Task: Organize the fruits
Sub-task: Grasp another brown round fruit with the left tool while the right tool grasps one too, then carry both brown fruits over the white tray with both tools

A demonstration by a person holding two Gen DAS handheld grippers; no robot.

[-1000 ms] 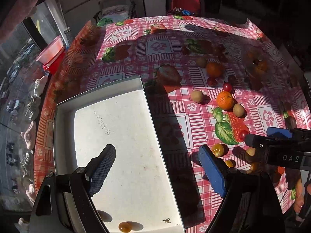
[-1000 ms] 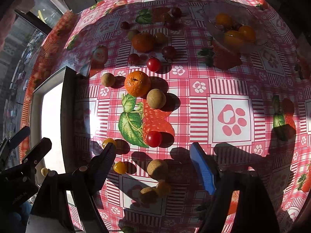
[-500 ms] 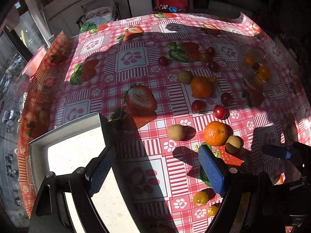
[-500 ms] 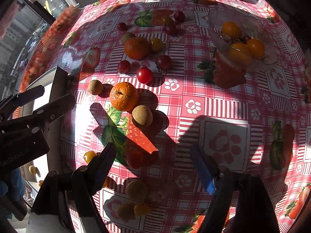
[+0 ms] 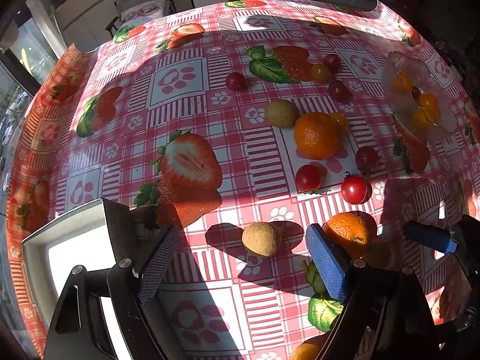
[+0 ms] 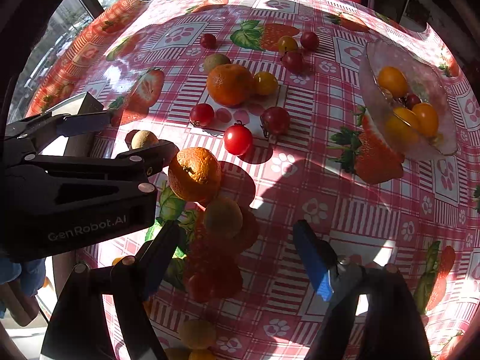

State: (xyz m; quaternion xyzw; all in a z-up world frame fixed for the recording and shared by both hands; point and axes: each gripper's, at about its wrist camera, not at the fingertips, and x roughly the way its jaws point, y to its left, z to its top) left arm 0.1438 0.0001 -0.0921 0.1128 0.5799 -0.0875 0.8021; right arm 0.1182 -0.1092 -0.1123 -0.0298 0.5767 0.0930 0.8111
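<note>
Left gripper (image 5: 241,258) spread wide around tan round fruit (image 5: 260,239) at lower centre, ungrasped, right gripper (image 6: 237,255) likewise released over shaded fruit, white tray (image 5: 36,240) lower left, glass bowl (image 6: 372,69) upper right

My left gripper (image 6: 129,138) hides most of the brown fruit (image 6: 143,139) and all but a corner of the white tray (image 6: 85,102) from my right camera. My left camera loses the tray's (image 5: 75,246) near end behind my finger (image 5: 156,261) and the frame edge. Fruit in deep shadow under my right gripper (image 6: 237,258) is too dark to name.
</note>
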